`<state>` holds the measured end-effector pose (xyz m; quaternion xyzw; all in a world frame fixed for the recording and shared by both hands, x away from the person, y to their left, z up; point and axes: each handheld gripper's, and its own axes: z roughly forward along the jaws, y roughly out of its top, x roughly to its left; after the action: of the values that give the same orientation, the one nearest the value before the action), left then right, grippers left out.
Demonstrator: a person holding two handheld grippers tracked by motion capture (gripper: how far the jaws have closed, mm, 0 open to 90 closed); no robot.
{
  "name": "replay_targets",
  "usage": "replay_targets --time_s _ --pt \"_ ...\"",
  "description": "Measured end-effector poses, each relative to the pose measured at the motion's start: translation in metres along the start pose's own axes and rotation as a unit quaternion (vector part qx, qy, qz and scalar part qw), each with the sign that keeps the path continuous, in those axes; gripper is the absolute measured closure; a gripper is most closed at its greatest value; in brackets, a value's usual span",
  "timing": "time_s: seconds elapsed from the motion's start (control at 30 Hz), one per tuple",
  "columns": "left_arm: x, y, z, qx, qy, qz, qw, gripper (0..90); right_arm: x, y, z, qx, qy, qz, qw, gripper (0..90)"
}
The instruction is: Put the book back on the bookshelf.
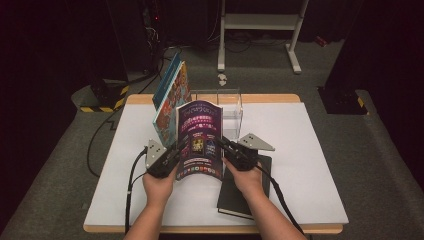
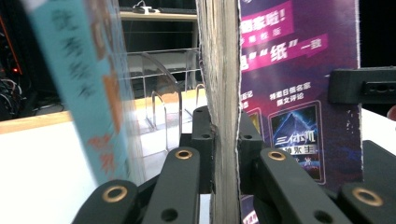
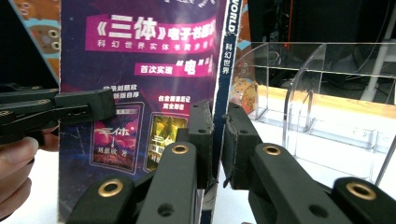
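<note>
A purple magazine (image 1: pixel 199 140) stands upright over the middle of the white table (image 1: pixel 310 150), held from both sides. My left gripper (image 1: pixel 170 157) is shut on its page edge (image 2: pixel 224 93), its jaws pressing from either side (image 2: pixel 225 135). My right gripper (image 1: pixel 227 150) is shut on the blue spine (image 3: pixel 223 56), with its jaws closed around it (image 3: pixel 218 135). The cover (image 3: pixel 140 70) faces the person. In the right gripper view the left gripper (image 3: pixel 60 109) shows at the cover's far edge.
A clear acrylic rack (image 1: pixel 225 107) stands just behind the magazine, with a teal and orange book (image 1: pixel 170 97) leaning at its left end. A black notebook (image 1: pixel 245 190) lies flat under the right forearm. Open tabletop lies left and right.
</note>
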<state>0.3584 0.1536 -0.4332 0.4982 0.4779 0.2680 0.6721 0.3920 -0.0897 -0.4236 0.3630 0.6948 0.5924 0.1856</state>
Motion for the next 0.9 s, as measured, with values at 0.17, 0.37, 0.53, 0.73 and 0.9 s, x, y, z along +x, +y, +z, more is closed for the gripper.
replay_targets --time_s 0.17,0.37,0.53,0.73,0.9 --pt "0.000 -0.002 -0.013 -0.002 -0.006 0.002 1.0000 81.7 0.006 -0.004 -0.012 -0.005 0.006 -0.005 1.0000 82.9" --pt "-0.001 -0.005 -0.026 -0.003 -0.011 0.005 0.9999 80.2 0.018 -0.009 -0.025 -0.009 0.008 -0.017 0.9998 82.9" --pt "0.000 -0.009 -0.034 -0.009 -0.010 0.005 0.9999 76.5 0.025 -0.014 -0.034 -0.012 0.011 -0.028 0.9995 82.6" --pt "0.003 -0.012 -0.042 -0.013 -0.006 0.007 0.9999 65.9 0.032 -0.018 -0.041 -0.013 0.014 -0.039 0.9991 81.2" --pt "0.004 -0.015 -0.046 -0.015 -0.009 0.012 0.9998 57.6 0.034 -0.019 -0.045 -0.009 0.025 -0.039 0.9989 69.1"
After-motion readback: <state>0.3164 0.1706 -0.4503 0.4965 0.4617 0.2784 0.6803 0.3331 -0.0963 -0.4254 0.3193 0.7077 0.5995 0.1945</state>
